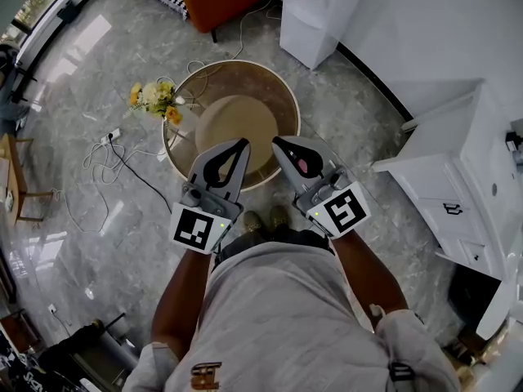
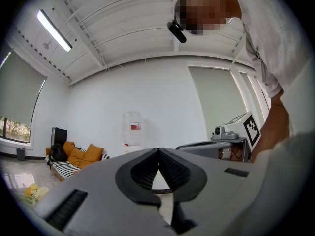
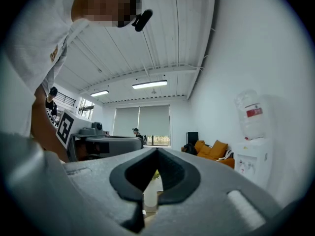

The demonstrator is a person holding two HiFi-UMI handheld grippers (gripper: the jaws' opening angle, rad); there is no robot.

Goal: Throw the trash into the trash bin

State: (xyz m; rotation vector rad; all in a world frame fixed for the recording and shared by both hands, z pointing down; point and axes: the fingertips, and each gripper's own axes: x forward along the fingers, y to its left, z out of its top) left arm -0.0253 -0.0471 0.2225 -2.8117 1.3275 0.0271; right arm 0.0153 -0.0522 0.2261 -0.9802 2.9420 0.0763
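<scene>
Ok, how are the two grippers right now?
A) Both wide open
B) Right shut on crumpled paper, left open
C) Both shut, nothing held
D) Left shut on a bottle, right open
C: on both the left gripper and the right gripper the jaw tips meet, and each gripper view shows only the room through the gap behind them.

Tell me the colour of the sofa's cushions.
Orange. The sofa cushions show best in the left gripper view.
</scene>
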